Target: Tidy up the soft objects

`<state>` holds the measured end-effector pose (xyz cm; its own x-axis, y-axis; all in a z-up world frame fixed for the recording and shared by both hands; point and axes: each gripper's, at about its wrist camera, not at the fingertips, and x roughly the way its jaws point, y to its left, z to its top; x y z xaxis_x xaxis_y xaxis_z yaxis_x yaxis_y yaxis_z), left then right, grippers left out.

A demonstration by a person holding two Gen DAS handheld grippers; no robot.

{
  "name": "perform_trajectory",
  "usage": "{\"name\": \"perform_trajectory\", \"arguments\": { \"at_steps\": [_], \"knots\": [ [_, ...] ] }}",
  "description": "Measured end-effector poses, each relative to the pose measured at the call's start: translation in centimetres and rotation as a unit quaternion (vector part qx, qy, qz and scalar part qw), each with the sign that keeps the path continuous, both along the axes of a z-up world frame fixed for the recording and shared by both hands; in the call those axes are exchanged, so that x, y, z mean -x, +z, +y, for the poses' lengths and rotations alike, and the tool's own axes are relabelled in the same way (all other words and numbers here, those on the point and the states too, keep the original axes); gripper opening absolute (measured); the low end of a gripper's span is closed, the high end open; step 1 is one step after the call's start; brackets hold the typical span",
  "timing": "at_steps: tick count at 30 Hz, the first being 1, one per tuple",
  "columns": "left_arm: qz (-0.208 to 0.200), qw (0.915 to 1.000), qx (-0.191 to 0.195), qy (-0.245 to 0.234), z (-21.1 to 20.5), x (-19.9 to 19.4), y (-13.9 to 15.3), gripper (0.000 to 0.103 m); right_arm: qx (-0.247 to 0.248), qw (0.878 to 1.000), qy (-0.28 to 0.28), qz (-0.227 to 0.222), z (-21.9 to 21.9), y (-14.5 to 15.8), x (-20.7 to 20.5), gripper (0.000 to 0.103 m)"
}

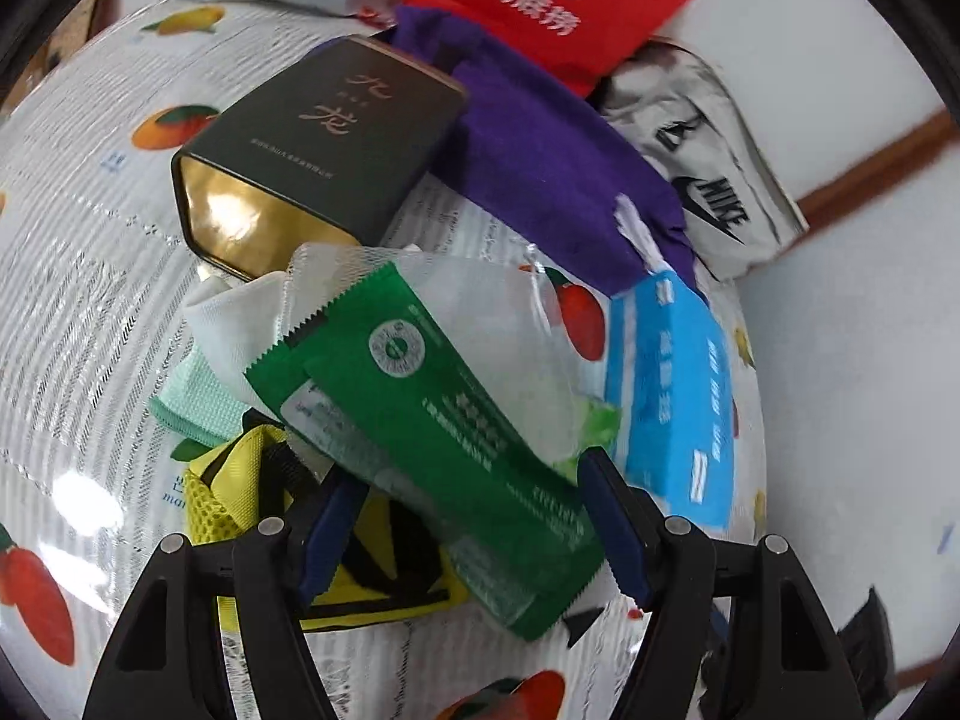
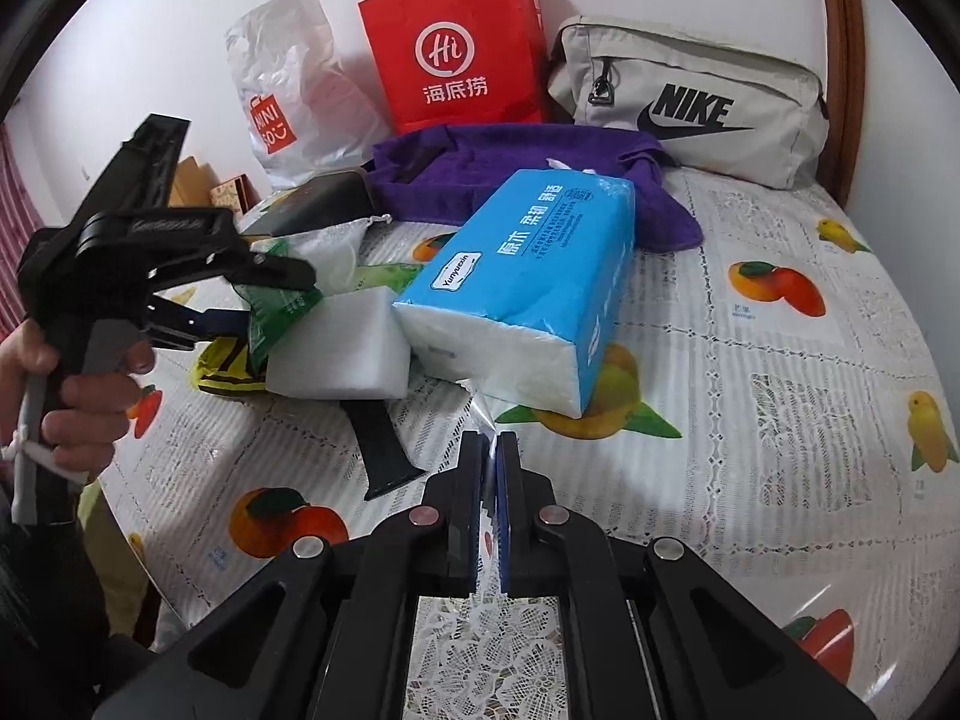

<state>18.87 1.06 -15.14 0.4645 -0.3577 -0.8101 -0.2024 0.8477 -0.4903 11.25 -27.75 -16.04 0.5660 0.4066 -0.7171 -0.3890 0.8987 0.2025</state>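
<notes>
The left gripper (image 1: 474,534), jaws apart, straddles a green foil sachet (image 1: 420,420) low in the frame, atop a yellow mesh pouch (image 1: 240,480). A dark tea tin (image 1: 318,144) and purple towel (image 1: 540,162) crowd beyond. The right gripper (image 2: 491,450), pinched together, hovers before a blue tissue pack (image 2: 528,276) at centre frame.

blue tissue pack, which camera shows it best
The right wrist view: the blue tissue pack sits whole and sharp mid-frame on the table. The left wrist view shows only one blurred face, partly behind the green packet.
</notes>
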Motion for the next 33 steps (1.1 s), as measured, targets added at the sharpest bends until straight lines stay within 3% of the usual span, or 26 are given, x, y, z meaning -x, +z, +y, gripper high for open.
{"name": "perform_trajectory", "arguments": {
  "at_steps": [5,10,15,21,33],
  "knots": [
    [0.014,0.9995,-0.029,0.003,-1.0,-0.6,-0.3,0.069,0.003,1.000,0.002,0.010,0.4,-0.9,-0.5,0.009],
    [0.003,0.9998,-0.019,-0.007,-0.4,0.1,-0.1,0.038,-0.008,1.000,0.000,0.007,0.2,-0.9,-0.8,0.007],
    [-0.021,0.9995,-0.001,-0.023,0.8,1.8,0.4,0.029,0.001,1.000,0.006,-0.005,0.8,-0.4,-0.2,0.004],
    [-0.045,0.9982,0.012,-0.038,2.4,3.7,1.0,0.023,0.012,1.000,-0.001,-0.007,1.2,-0.4,0.6,0.004],
    [-0.043,0.9971,-0.037,-0.052,5.8,5.4,-0.4,0.022,0.028,0.999,-0.014,-0.006,1.4,-0.5,1.6,0.004]
  ]
}}
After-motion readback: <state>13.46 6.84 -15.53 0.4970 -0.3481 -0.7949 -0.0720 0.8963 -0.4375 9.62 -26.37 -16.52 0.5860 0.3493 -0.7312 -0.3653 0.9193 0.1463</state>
